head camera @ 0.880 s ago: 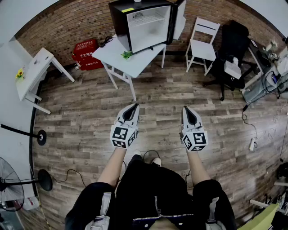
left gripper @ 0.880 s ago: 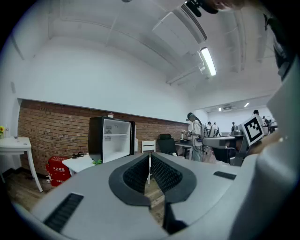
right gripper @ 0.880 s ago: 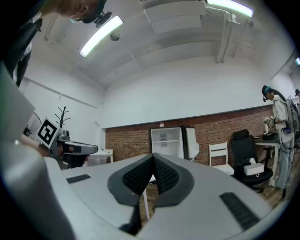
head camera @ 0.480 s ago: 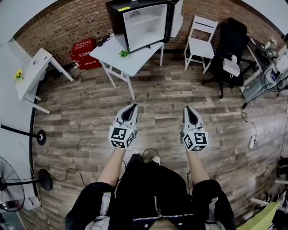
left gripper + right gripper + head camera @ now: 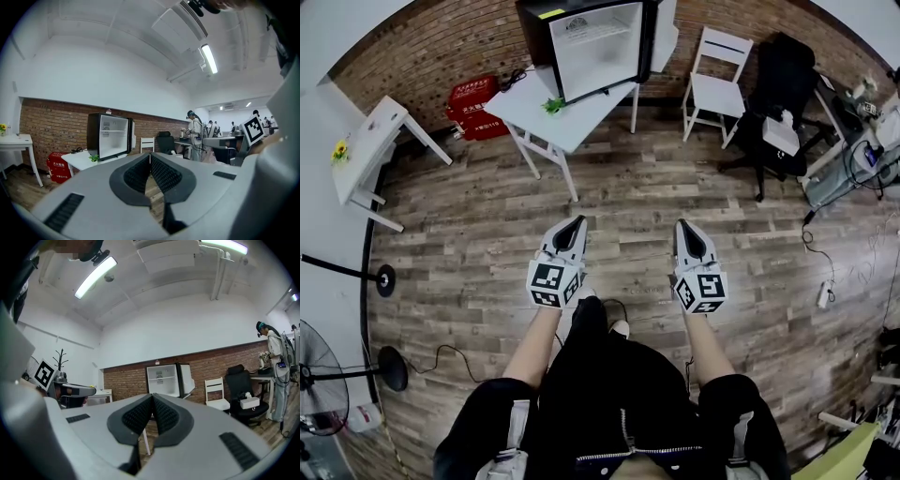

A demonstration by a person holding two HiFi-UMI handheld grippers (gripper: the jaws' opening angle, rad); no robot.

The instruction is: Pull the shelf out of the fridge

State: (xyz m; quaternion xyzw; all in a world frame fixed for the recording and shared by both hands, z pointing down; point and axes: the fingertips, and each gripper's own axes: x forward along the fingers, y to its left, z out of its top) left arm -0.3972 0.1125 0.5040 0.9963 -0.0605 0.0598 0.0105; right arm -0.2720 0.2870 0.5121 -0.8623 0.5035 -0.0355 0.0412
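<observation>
Both jaws shut, fridge point(image 5: 592, 52) far off

Approach step, by the look of it. Left gripper point(image 5: 577, 223) and right gripper point(image 5: 682, 226) are clenched on nothing. The shelf point(image 5: 600, 33) sits inside the open fridge on the counter point(image 5: 572, 122), well apart. Next: step closer, open jaws, grasp its front edge.

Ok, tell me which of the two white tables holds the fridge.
The middle table, under the open fridge, with a small green plant near its front edge. The left table, standing apart, carries a yellow flower instead.
</observation>
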